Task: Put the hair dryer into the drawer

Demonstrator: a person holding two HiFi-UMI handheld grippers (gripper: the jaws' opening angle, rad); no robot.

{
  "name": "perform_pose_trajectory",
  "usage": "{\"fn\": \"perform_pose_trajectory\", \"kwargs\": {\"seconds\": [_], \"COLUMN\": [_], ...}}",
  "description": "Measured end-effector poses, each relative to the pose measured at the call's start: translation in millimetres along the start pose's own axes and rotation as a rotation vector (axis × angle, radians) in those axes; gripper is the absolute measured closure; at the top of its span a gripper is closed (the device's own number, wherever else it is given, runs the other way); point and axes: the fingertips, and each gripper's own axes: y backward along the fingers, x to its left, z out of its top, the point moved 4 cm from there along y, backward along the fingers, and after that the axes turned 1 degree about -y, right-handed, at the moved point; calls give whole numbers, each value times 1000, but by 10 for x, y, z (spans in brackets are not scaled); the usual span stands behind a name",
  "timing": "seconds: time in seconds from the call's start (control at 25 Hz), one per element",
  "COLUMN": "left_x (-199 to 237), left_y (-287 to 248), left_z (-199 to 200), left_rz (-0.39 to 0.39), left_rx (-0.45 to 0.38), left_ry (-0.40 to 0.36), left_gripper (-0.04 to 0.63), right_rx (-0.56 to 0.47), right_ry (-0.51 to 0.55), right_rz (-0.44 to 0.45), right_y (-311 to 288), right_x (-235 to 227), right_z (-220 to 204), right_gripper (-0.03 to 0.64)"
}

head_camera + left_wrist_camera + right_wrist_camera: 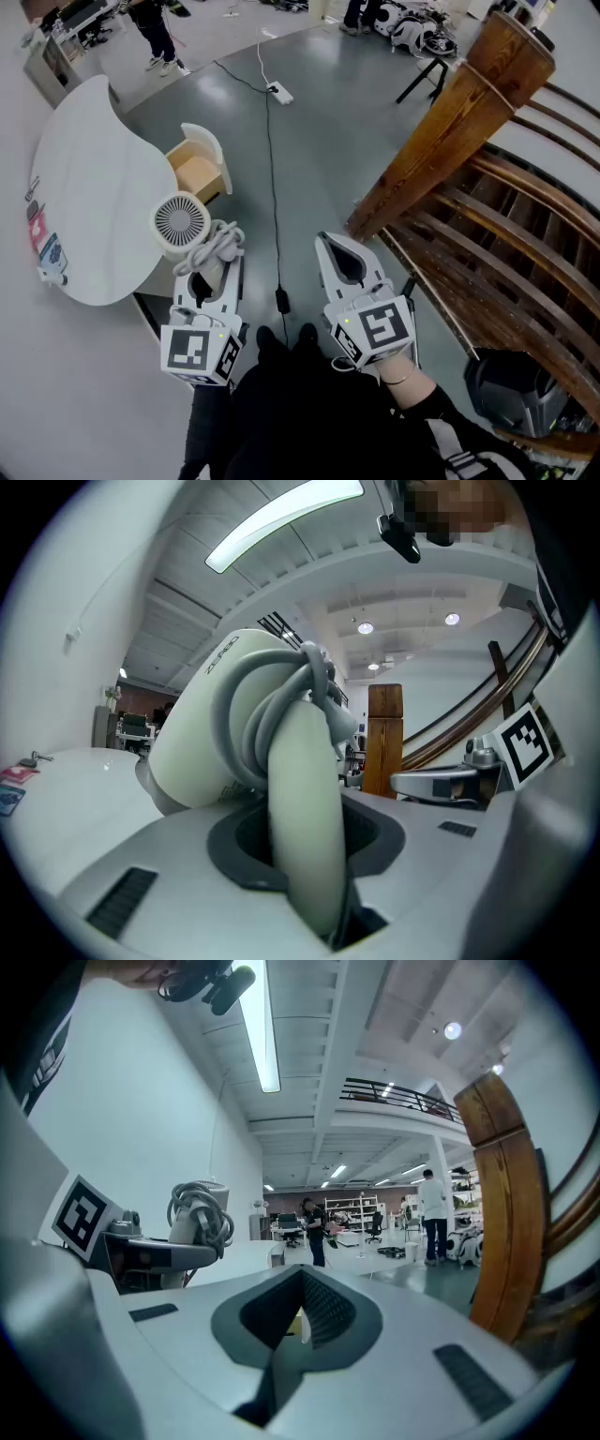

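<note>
A cream hair dryer [181, 223] with its grey cord [217, 246] coiled round it stands upright in my left gripper [208, 274], which is shut on the handle [305, 817]. The dryer's round grille faces up, over the near edge of the white table [94, 187]. Just beyond it an open drawer [183, 153] with a pale wood inside juts out from the table's side. My right gripper [342, 258] hovers over the floor to the right, jaws together with nothing in them [298, 1321]. The right gripper view shows the dryer [197, 1213] to its left.
A heavy wooden stair post [450, 122] and railings rise close on the right. A black cable [272, 187] runs across the grey floor to a white power strip [280, 93]. A dark bin [511, 394] sits at bottom right. People stand far off [433, 1213].
</note>
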Motion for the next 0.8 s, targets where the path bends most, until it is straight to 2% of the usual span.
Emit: {"fn": "perform_pose_trajectory", "kwargs": {"seconds": [0.6, 0.8], "left_x": [163, 249], "left_y": [95, 112], "left_z": [-40, -61], "left_rz": [18, 0], "left_rx": [18, 29], "left_ry": [-2, 5], "left_gripper": [482, 482], "right_rx": [10, 16], "right_ry": [-2, 3], "right_rz": [0, -1], "right_y": [-28, -89], "right_x": [82, 120], "right_z": [-43, -64], "right_gripper": [615, 615]}}
